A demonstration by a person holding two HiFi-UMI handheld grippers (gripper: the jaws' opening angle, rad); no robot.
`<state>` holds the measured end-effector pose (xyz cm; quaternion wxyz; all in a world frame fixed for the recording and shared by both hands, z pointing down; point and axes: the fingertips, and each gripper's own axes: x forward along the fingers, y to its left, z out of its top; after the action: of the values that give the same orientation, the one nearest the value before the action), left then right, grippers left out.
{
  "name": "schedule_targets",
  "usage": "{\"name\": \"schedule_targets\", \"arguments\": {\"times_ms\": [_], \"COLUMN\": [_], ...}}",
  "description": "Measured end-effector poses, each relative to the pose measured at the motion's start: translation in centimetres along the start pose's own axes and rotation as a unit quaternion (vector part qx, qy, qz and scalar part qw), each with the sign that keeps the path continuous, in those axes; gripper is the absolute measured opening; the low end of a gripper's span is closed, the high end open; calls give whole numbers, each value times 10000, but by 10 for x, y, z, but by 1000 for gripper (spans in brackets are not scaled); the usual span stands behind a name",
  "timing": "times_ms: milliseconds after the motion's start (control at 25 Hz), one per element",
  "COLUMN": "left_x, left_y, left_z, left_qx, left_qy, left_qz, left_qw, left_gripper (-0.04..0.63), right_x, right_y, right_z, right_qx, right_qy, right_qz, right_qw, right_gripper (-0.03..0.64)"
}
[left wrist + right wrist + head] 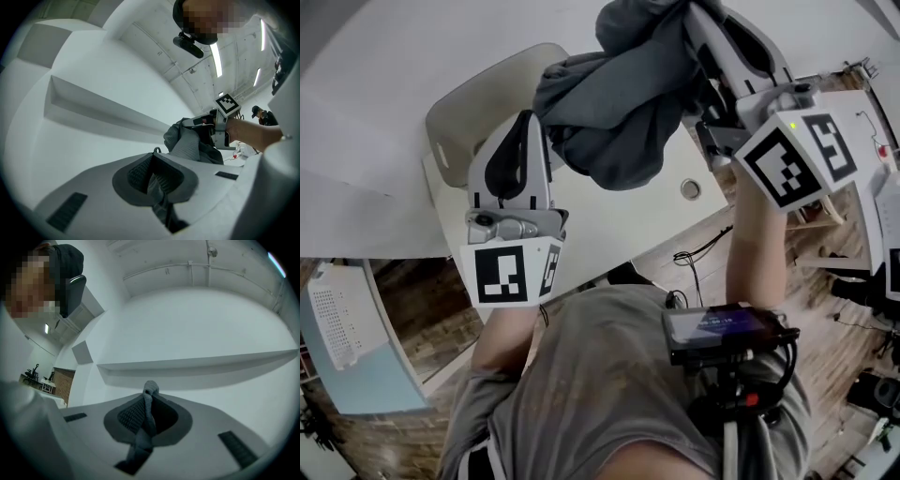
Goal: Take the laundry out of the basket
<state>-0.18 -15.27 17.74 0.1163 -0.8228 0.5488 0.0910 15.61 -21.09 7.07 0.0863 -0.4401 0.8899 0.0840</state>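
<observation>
White table [609,225] under a plain white wall. Nearest the person, the left gripper [155,178] has its jaws clamped on a fold of the dark grey garment [609,112]. The right gripper [145,416] is pinched shut on another bunched edge of it. The garment hangs slung between the two over the table's far edge, just right of the beige basket [469,103] at the far left corner. It looks lifted out. It reads as soft, floppy sweatshirt-type knit, light and not slippery, so it should sag wherever it isn't held; gathered edges or seams seem the best grab. No brand or readable writing, just square markers on the gripper cubes.
</observation>
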Motion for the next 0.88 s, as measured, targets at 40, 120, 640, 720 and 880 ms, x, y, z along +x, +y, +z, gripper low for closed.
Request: {"name": "schedule_targets", "arguments": {"times_ms": [40, 120, 640, 720, 880], "left_x": [2, 4, 7, 9, 11], "left_y": [-4, -9, -13, -16, -18], "left_z": [-1, -2, -11, -15, -21], "left_qx": [9, 36, 94, 78, 72], "left_qy": [12, 27, 233, 260, 344], "left_qz": [-16, -35, -18, -1, 51], "left_qw": [10000, 10000, 9997, 9996, 9994], "left_gripper": [8, 8, 8, 8, 8], "right_x": [-6, -15, -40, -42, -47], "right_y": [-4, -10, -8, -6, -1], "right_z": [-4, -15, -116, -136, -183], "right_qx": [14, 55, 352, 301, 381], "right_qy": [25, 82, 860, 1039, 1398], "right_qz": [-24, -66, -34, 40, 142], "right_qw": [10000, 9999, 9957, 9941, 9893], "right_gripper": [26, 26, 26, 26, 26]}}
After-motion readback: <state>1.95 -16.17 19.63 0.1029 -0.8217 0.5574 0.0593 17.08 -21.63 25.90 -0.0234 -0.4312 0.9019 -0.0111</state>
